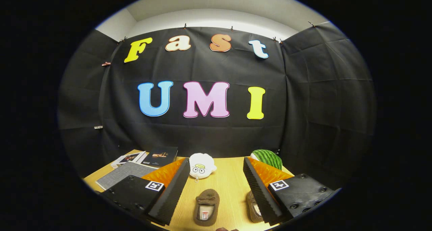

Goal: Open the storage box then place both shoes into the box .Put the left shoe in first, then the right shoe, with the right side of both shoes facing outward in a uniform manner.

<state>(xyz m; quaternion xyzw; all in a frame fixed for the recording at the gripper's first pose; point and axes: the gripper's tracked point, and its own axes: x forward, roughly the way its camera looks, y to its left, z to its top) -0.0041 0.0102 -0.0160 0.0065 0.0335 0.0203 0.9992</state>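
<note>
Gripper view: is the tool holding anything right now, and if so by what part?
Nothing is held. The tool is open, its fingers spread wide above the table; one brown shoe lies between them, untouched, the other shoe beside the right finger.

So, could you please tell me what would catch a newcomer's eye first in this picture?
Probably the brown slipper lying on the wooden table between the open gripper's fingers, with a second slipper partly hidden behind the right finger. Just beyond them sits a white plush toy with cartoon eyes, and a watermelon-patterned toy at the table's far right. Books lie beyond the left finger.
</note>
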